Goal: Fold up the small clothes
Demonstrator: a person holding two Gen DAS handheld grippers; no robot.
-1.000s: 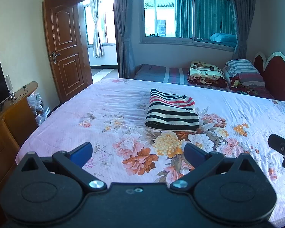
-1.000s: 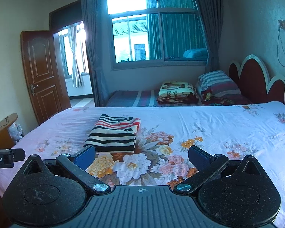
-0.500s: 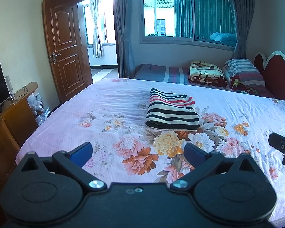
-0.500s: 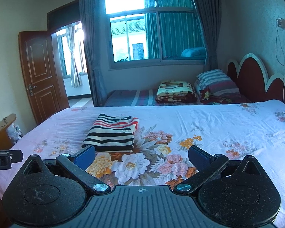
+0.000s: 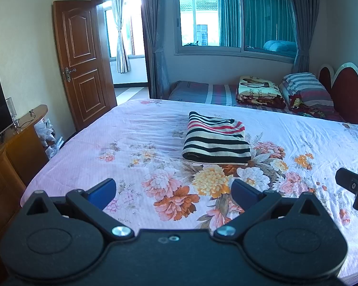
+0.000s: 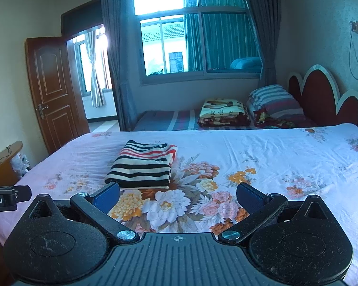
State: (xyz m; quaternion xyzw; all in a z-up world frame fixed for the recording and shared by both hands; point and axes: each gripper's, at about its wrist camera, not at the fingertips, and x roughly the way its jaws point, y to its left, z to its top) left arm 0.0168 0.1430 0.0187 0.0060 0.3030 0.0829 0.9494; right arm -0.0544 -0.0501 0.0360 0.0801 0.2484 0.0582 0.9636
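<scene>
My feeds are sharp and daylit: the window at upper centre blows out white, as does the doorway. Fisheye bends the frame edges, corners go black, and colours run bluish.

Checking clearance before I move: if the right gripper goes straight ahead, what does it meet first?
Probably the flowered bedsheet. The open right gripper points right of the folded striped garment; depth is unclear.

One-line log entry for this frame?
striped garment: folded, on bed | left gripper: open, clear | right gripper: open, clear
</scene>
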